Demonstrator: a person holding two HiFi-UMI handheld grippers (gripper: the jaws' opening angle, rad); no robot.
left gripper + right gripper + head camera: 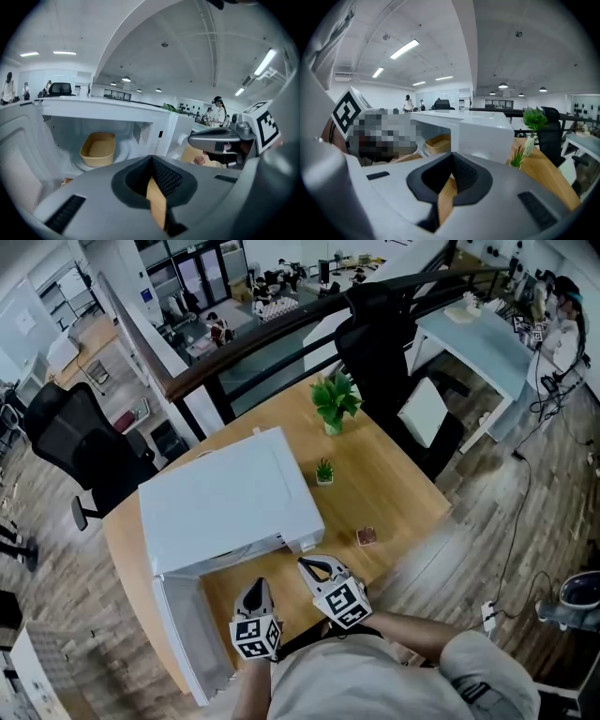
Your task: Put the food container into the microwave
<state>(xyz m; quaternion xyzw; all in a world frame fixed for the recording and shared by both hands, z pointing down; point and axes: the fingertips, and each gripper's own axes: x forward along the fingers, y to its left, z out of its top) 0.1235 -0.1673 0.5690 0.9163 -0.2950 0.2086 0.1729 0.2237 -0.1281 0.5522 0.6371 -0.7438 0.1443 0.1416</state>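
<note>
Left gripper (152, 164): jaws pressed together with nothing between them. Only a sliver of table shows under the pads.
Right gripper (451, 164): jaws pressed together, empty. It hangs just beside the left one, in front of the open cavity.
Small brown item (366, 536): lies on the table (412, 493) near the right gripper, kind not legible. Risk: a sideways sweep of that hand could push it toward the table edge.
Door (183, 634): swung wide open on the left side. Risk: closed jaws pushing on a smooth white panel may skid off it, and a hard swing could jolt the whole unit.
Food container (98, 149): tan, open-topped, already inside the cavity on the turntable, set left of middle and free of both grippers. Risk: if it is off-centre it may brush the cavity wall, and a slammed door could shift it further.
Microwave (230, 498): stands near the table's left part. Risk: a firm door push might slide it.
Small plant (324, 471): just beside the microwave's far right corner. Risk: it tips if the body shifts that way.
</note>
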